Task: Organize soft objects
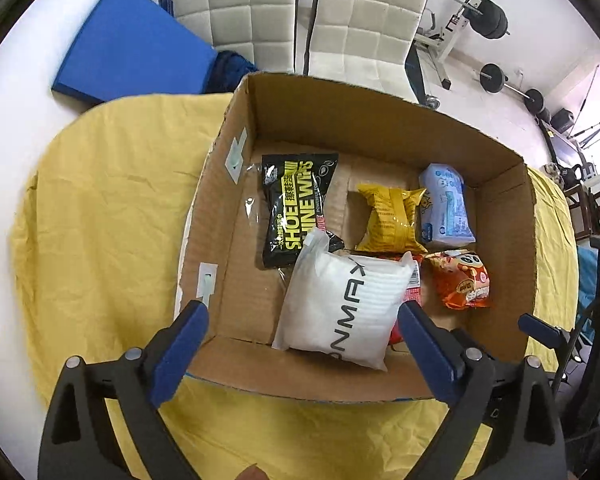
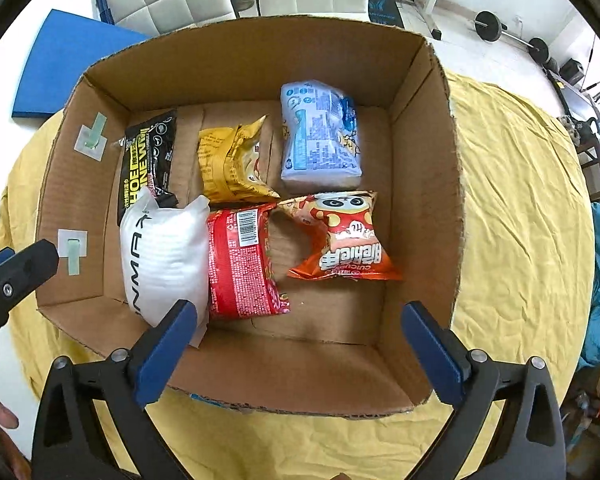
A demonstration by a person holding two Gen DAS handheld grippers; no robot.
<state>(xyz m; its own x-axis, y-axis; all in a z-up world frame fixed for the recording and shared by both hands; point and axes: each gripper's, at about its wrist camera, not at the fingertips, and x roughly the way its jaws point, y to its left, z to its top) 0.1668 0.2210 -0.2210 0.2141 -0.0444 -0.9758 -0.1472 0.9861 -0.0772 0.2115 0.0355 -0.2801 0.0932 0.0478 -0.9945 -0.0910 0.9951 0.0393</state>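
An open cardboard box (image 1: 380,120) (image 2: 424,160) holds several soft packs: a black shoe-wipes pack (image 1: 296,204) (image 2: 148,160), a yellow snack bag (image 1: 392,216) (image 2: 232,164), a light blue tissue pack (image 1: 446,208) (image 2: 320,132), an orange snack bag (image 1: 462,280) (image 2: 348,240), a red pack (image 2: 240,260) (image 1: 414,280) and a white pillow pack (image 1: 340,308) (image 2: 164,256). My left gripper (image 1: 304,344) is open and empty above the box's near wall, by the white pack. My right gripper (image 2: 300,344) is open and empty over the box's near part.
The box sits on a yellow cloth (image 1: 100,208) (image 2: 520,208) over a round table. A blue mat (image 1: 128,40) (image 2: 68,60), white padded chairs (image 1: 364,20) and barbell weights (image 1: 496,76) lie beyond. The left gripper's finger (image 2: 16,272) shows at the right view's left edge.
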